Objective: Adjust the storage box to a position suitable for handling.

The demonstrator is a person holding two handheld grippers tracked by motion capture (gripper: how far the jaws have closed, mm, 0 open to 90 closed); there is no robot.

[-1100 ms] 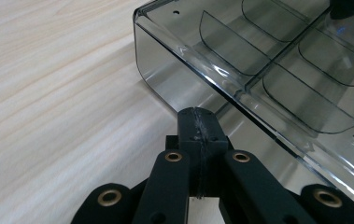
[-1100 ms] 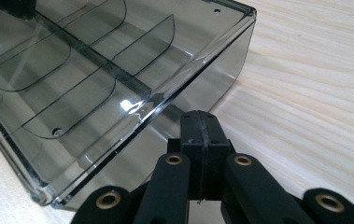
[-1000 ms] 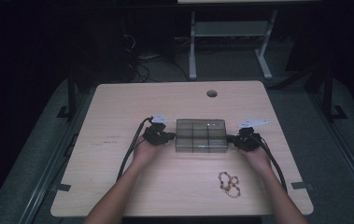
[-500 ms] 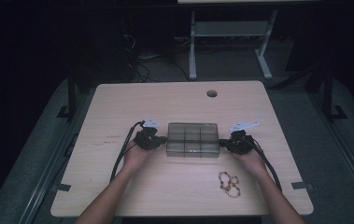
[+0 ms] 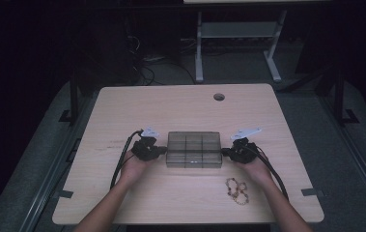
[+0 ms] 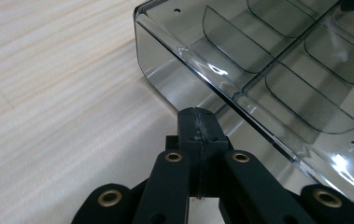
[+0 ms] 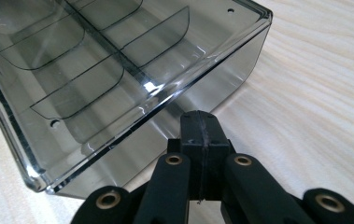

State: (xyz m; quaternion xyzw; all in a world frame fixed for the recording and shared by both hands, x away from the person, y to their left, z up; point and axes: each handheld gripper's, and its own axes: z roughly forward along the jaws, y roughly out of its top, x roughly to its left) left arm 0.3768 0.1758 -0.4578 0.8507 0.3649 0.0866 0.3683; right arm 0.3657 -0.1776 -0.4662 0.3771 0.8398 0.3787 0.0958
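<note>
The compartment box (image 6: pixel 268 70) is smoky clear plastic, glossy and smooth, catching highlights along its rim. The table (image 5: pixel 180 106) is pale matt wood-grain laminate. The jaws are matt black plastic with brass-coloured rivets (image 7: pixel 173 160). The near-right bracelet (image 5: pixel 236 189) looks beaded.

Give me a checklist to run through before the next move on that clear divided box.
1. Left gripper jaws shut, nothing between them: ok.
2. Right gripper jaws shut, nothing between them: ok.
3. Each gripper at its own short end of the clear box: ok.
4. Jaw tips touching the box walls: cannot tell; they sit very close.
5. Box flat on the table, compartments look bare: ok.
6. Bead bracelets lie apart from the box, near the right hand: ok.
</note>
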